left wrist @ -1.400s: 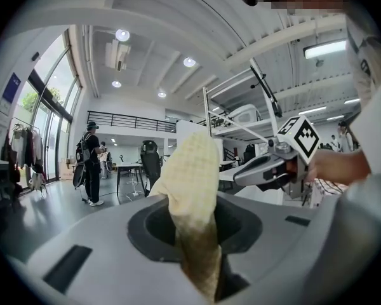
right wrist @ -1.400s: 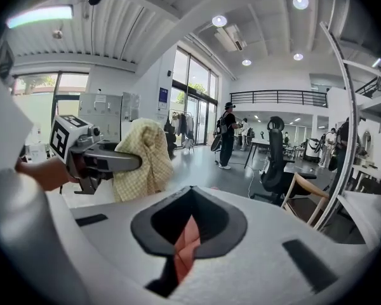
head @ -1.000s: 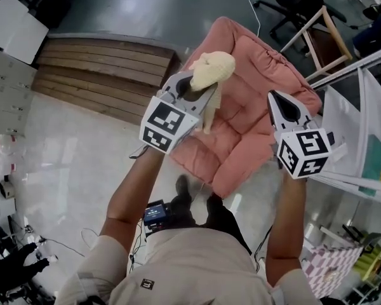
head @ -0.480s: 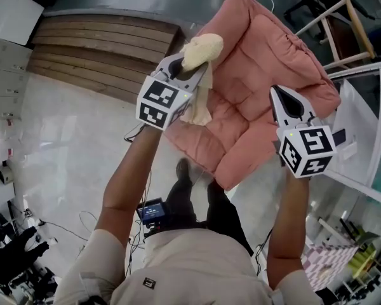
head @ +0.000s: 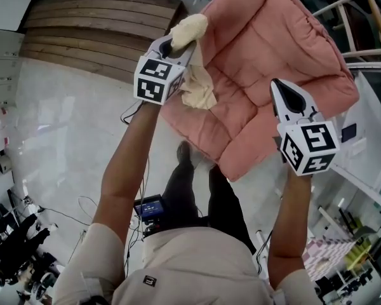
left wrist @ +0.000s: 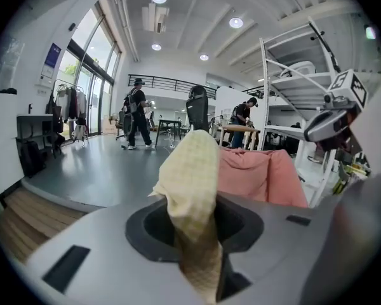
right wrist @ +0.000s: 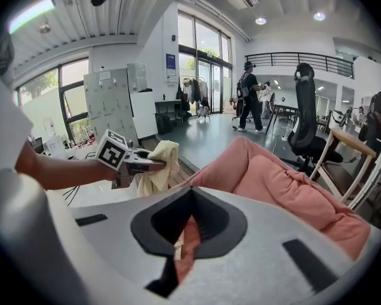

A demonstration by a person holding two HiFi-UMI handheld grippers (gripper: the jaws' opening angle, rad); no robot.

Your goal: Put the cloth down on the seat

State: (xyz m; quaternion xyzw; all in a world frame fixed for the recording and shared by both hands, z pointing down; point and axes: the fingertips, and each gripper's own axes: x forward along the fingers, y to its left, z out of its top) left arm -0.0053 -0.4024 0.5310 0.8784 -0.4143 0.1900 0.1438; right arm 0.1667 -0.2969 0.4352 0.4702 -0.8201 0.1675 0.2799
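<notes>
A pale yellow cloth (head: 192,27) is bunched between the jaws of my left gripper (head: 178,41), which are opening while still pressing on it. Its tail (head: 198,89) hangs down over the left edge of the pink cushioned seat (head: 273,49). In the left gripper view the cloth (left wrist: 192,189) fills the gap between the jaws, with the seat (left wrist: 260,173) behind it. My right gripper (head: 281,88) hovers over the seat's right front part, shut and holding nothing. The right gripper view shows the cloth (right wrist: 159,164) and the seat (right wrist: 286,189).
A low wooden step platform (head: 95,30) lies on the glossy floor left of the seat. A wooden chair frame (head: 359,11) and a white shelf rack (head: 371,164) stand at the right. A black office chair (right wrist: 305,132) is behind the seat. People walk far off.
My left gripper has carried the cloth up and left along the seat's left edge, and the tail now droops onto the cushion. The seat looms larger. The right gripper has hardly moved.
</notes>
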